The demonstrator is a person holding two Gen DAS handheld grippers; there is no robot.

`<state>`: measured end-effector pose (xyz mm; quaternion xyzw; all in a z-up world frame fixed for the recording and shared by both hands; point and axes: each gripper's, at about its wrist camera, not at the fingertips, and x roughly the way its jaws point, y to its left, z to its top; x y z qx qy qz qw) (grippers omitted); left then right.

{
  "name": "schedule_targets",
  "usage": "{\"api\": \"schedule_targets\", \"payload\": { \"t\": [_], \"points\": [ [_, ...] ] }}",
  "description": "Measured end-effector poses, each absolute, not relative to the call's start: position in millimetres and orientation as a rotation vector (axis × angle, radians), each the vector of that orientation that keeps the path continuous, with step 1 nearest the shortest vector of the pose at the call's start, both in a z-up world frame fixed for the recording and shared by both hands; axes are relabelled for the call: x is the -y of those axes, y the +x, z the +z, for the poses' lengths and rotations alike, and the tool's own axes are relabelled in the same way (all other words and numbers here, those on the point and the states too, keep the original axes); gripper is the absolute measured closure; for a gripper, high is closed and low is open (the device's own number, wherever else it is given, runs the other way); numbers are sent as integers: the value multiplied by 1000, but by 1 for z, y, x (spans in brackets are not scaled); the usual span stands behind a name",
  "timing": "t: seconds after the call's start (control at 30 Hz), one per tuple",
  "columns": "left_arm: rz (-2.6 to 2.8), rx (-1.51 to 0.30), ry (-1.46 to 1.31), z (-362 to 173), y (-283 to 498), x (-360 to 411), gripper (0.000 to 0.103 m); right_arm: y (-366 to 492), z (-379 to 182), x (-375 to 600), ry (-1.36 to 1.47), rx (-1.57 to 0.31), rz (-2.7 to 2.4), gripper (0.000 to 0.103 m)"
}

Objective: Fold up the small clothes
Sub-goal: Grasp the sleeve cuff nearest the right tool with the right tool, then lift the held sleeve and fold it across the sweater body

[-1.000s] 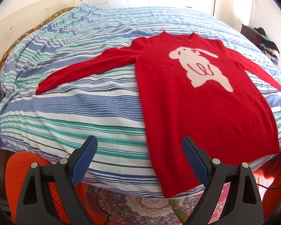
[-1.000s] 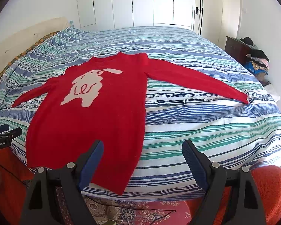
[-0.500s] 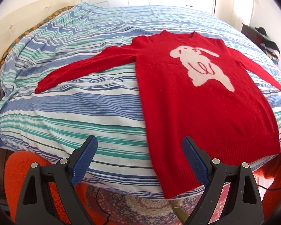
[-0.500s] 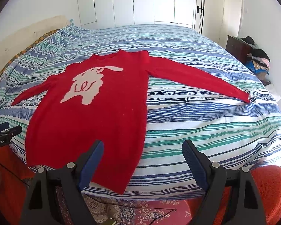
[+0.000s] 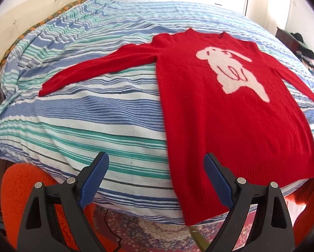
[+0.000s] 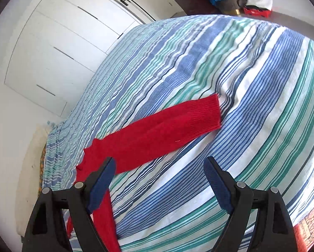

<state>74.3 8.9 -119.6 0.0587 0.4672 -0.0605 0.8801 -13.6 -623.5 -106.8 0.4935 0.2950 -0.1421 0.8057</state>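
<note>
right wrist view: the empty, wide-open right claw (image 6: 159,180) faces the sweater (image 5: 230,109) sleeve cuff (image 6: 205,113), likely to fold it; the left claw (image 5: 155,176) hovers open, empty, near the hem on the bed (image 5: 94,115).

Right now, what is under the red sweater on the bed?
The red sweater lies flat on a striped bedcover, which shows all around it. Its lower hem hangs over the bed's edge. Whatever lies directly beneath the sweater is covered and cannot be seen.

Right gripper (image 6: 159,180) is wide open with nothing in it, hanging over the striped bedspread (image 6: 251,88). The red sweater's sleeve (image 6: 157,134) lies flat ahead, ribbed cuff (image 6: 205,113) farthest out. White wardrobe doors (image 6: 58,48) behind.
</note>
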Motion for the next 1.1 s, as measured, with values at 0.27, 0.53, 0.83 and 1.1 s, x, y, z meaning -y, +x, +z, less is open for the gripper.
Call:
{"api": "schedule_targets", "payload": {
  "t": [0.27,0.53,0.83,1.1],
  "points": [
    [-98,-1027,172,-136,80,-1,11,7,-158,659,1364,-526,-257,19],
    [-86,-1054,184,-143,83,1,11,24,-172,669,1321,-509,-429,60],
    [-116,-1045,186,-143,85,5,11,55,-91,653,1100,-516,-350,98],
    [-157,-1008,143,-131,83,3,11,162,31,548,911,-477,-55,98]
  ]
}}
